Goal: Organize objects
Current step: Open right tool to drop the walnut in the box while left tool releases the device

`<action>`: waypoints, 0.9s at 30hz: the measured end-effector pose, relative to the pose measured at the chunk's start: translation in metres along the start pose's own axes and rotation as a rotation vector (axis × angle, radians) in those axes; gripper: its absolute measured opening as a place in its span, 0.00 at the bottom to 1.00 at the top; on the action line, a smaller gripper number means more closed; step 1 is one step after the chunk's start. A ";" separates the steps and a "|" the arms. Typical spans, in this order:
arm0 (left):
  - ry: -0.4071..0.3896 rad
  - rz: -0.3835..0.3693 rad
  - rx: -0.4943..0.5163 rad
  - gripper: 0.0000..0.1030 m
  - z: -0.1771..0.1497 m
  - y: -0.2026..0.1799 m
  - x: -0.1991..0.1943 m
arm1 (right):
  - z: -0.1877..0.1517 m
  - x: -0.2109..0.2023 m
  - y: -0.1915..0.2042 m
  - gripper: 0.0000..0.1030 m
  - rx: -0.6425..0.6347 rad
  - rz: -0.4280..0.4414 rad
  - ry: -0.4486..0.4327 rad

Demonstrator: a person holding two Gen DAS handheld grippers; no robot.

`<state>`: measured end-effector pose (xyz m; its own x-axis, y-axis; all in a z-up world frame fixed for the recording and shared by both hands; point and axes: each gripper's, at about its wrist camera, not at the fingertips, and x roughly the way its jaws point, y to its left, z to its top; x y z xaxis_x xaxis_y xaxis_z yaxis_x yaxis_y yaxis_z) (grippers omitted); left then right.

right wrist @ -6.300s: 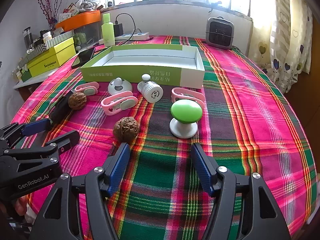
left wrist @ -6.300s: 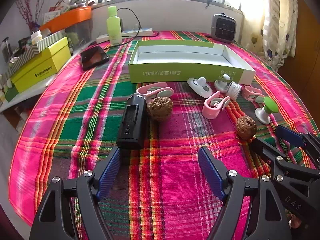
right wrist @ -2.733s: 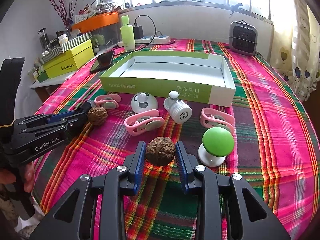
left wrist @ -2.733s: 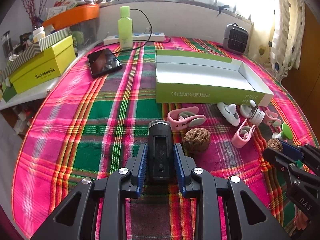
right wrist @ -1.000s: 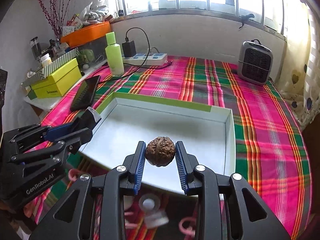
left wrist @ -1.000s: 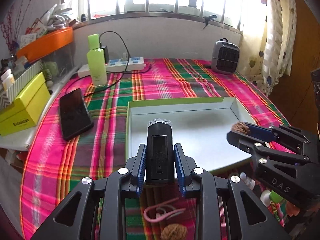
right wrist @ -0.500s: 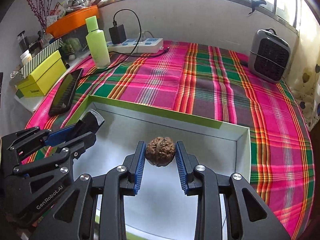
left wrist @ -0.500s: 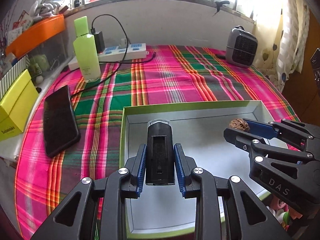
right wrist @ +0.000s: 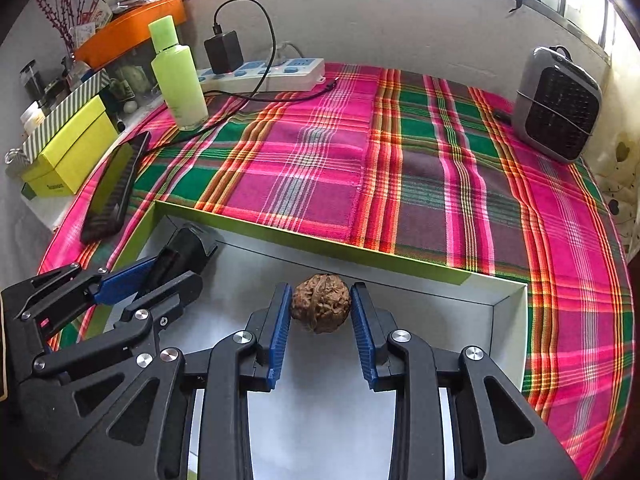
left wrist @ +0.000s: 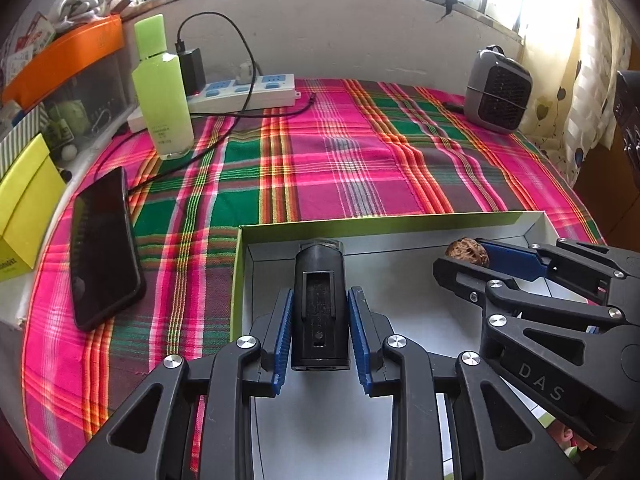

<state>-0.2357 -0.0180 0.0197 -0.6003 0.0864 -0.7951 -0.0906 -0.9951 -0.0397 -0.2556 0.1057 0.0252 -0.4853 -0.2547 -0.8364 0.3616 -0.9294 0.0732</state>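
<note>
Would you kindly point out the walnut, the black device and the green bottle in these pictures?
walnut (right wrist: 320,307): right wrist view, middle of its wrinkled shell.
black device (left wrist: 319,304): left wrist view, centre of its slotted upper face.
green bottle (left wrist: 164,92): left wrist view, middle of its body below the cap.

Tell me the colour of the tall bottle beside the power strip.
Light green bottle, clearest in the right wrist view.

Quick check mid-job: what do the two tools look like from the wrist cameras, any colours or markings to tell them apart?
Both look alike: black plastic bodies with triangular cut-outs, silver screw heads, and ribbed blue pads on the fingers. The left tool shows "GenRobot.AI" lettering on its side in the right wrist view; the right tool shows "DAS" in the left wrist view. No cables or sleeves are visible.
</note>
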 end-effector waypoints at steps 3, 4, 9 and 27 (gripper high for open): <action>0.000 -0.005 -0.005 0.25 0.001 0.001 0.001 | 0.001 0.002 -0.001 0.31 0.008 -0.004 0.005; 0.001 -0.005 -0.003 0.25 0.001 0.001 0.001 | 0.001 0.003 -0.001 0.31 0.008 -0.005 0.005; 0.000 0.006 0.008 0.25 0.003 -0.001 0.003 | 0.002 0.005 -0.002 0.31 0.023 -0.016 0.017; -0.008 0.011 0.013 0.25 0.005 -0.001 0.004 | 0.000 0.004 -0.005 0.31 0.063 0.006 0.006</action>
<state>-0.2415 -0.0160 0.0197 -0.6076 0.0761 -0.7905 -0.0943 -0.9953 -0.0233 -0.2598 0.1096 0.0213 -0.4783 -0.2593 -0.8390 0.3137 -0.9428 0.1125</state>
